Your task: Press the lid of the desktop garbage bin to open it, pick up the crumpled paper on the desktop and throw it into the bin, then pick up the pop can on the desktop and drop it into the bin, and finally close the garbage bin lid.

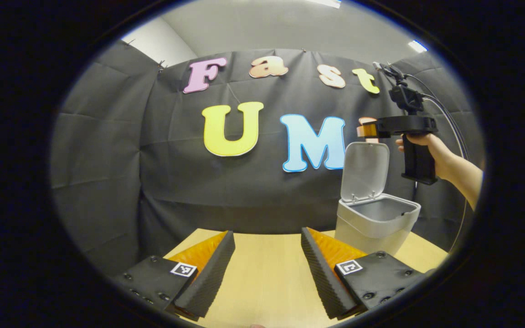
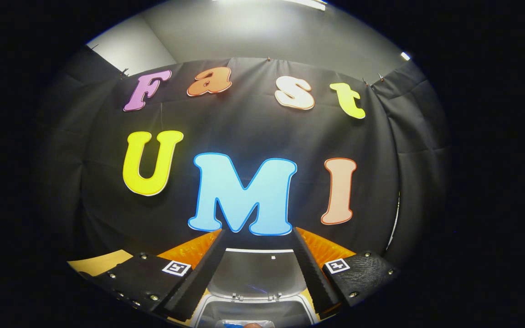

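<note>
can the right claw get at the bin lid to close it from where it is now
Probably yes. The right claw hangs open just above the raised lid of the bin, with nothing between them. The left claw sits apart over the table.

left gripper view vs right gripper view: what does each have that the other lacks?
Left gripper view: the whole bin from the side, the hand holding the right tool above the lid, and the open left tool over the bare table.

Right gripper view: the open right tool looking down over the bin, with something blue at the bottom edge.

Both: the raised lid and the booth wall.
</note>
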The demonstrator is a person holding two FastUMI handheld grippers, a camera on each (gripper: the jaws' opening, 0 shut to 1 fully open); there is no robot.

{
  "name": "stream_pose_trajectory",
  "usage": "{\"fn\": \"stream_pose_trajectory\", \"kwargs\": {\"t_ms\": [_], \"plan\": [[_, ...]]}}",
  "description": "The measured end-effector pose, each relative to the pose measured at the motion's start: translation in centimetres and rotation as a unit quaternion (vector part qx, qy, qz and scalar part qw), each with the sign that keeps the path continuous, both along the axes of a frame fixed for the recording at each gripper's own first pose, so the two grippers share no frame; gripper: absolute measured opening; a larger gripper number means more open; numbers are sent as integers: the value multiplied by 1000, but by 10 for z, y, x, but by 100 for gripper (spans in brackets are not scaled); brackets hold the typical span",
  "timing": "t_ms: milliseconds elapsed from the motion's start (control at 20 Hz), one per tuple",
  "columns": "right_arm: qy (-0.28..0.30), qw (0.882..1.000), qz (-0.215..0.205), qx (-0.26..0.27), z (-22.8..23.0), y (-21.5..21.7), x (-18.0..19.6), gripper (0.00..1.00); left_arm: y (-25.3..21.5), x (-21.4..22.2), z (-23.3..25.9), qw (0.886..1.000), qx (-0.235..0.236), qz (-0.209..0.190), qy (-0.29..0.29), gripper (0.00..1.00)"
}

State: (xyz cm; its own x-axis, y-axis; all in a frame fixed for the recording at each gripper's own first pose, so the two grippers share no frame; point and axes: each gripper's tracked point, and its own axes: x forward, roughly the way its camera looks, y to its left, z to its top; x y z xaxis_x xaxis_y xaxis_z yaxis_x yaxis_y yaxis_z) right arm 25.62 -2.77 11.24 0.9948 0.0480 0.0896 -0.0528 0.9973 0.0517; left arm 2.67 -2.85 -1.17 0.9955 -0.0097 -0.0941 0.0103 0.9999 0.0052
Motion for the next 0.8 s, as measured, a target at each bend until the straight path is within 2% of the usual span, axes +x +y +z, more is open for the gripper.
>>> {"fn": "stream_pose_trajectory", "kwargs": {"t_ms": [50,100,150,450,650,800], "plan": [[2,1000,-4,0,0,-1,4,91,3,0,1,1000,1,2,-1,89],[5,1000,-6,0,-1,-2,9,92,4,1,2,1000,0,1,-1,89],[10,1000,-8,1,-3,-3,13,92,5,2,2,1000,-1,0,-2,95],[58,998,-24,20,-18,-11,29,91,22,15,-3,1000,-4,-21,-4,98],[79,996,-17,47,-23,-9,24,92,34,23,-3,999,0,-34,-7,100],[81,996,-16,46,-25,-11,12,92,41,21,-2,999,-5,-30,-10,100]]}}
